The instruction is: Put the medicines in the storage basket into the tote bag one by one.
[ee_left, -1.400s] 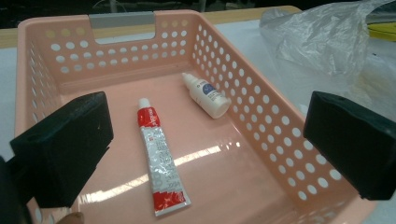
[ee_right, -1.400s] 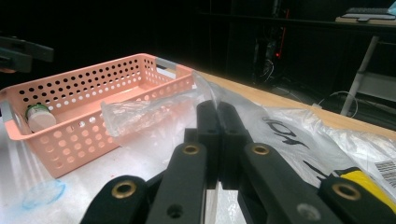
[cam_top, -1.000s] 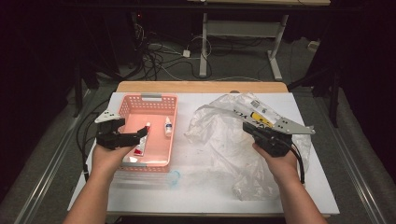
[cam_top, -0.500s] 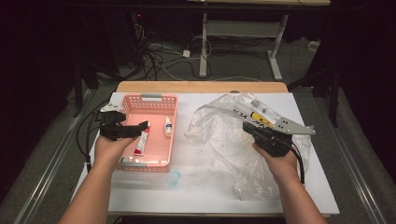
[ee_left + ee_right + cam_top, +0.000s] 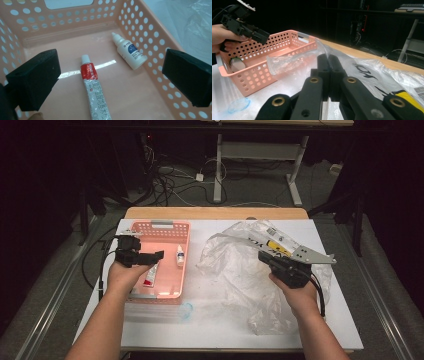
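Your left tool point(image 5: 107, 75) hung wide open over the pink basket point(image 5: 167, 227), with the red-and-silver tube point(image 5: 93, 92) lying flat on its floor between the jaws. Best to drop straight and pinch mid-tube, clear of the white dropper bottle point(image 5: 130, 51). Your right tool point(image 5: 328, 72) was clamped on the clear plastic bag point(image 5: 235, 270).

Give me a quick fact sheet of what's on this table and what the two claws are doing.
Setting: white table
Container: pink basket with holes
In the basket: red-and-white tube lying flat; small white dropper bottle lying apart from it near one wall
Beside the basket: crumpled clear plastic bag
Left claw: open, above the tube, touching nothing
Right claw: shut on the plastic bag's edge
Also there: small clear lid with a blue rim, in front of the basket
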A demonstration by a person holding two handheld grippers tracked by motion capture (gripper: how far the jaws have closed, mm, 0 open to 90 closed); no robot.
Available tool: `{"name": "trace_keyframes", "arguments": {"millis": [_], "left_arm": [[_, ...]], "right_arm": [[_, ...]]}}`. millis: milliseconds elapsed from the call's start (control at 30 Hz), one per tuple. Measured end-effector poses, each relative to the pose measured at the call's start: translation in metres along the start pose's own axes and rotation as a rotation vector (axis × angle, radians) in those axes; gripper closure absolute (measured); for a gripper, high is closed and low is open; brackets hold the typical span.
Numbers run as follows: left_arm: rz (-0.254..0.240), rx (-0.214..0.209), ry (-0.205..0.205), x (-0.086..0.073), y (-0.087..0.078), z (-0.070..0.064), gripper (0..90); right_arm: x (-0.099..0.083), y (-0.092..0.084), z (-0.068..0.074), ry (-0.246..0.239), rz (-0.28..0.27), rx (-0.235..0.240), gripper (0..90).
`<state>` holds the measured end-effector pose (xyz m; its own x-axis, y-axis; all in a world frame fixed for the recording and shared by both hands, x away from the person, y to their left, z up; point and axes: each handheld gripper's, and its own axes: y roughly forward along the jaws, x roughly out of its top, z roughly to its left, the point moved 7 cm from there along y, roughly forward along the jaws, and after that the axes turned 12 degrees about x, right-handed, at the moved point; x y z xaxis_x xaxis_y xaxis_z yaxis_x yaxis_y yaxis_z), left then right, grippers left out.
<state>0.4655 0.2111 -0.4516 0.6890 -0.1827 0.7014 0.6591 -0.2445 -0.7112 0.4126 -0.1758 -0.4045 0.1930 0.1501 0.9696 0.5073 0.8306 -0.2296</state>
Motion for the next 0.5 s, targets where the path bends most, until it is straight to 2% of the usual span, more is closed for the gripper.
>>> {"name": "trace_keyframes", "arguments": {"millis": [67, 100, 200, 233, 267, 333, 367, 500], "left_arm": [[0.023, 0.003, 0.004, -0.001, 0.004, 0.0, 2.3], [0.05, 0.005, 0.007, -0.002, 0.008, 0.0, 3.2], [0.075, 0.0, 0.006, -0.004, 0.013, 0.0, 5.1], [0.102, 0.006, 0.01, -0.006, 0.018, 0.0, 5.4], [0.102, 0.006, 0.01, -0.006, 0.018, 0.0, 6.1], [0.151, 0.007, 0.022, -0.009, 0.023, -0.001, 7.4], [0.151, 0.007, 0.022, -0.009, 0.023, -0.001, 8.2], [0.206, 0.013, 0.034, -0.012, 0.029, 0.0, 10.0]], "right_arm": [[0.0, 0.0, 0.0, -0.002, 0.0, 0.0, 90.0], [0.0, -0.001, 0.0, 0.0, 0.0, 0.001, 90.0], [0.0, -0.001, 0.0, 0.002, -0.002, -0.001, 90.0], [0.0, -0.002, 0.0, 0.008, -0.001, -0.003, 90.0], [0.0, -0.002, 0.0, 0.005, -0.002, -0.003, 90.0], [0.0, -0.002, 0.0, 0.006, -0.002, -0.003, 90.0], [0.0, -0.002, 0.0, 0.008, -0.001, -0.004, 90.0], [-0.001, -0.001, 0.0, -0.001, 0.002, 0.001, 90.0]]}}
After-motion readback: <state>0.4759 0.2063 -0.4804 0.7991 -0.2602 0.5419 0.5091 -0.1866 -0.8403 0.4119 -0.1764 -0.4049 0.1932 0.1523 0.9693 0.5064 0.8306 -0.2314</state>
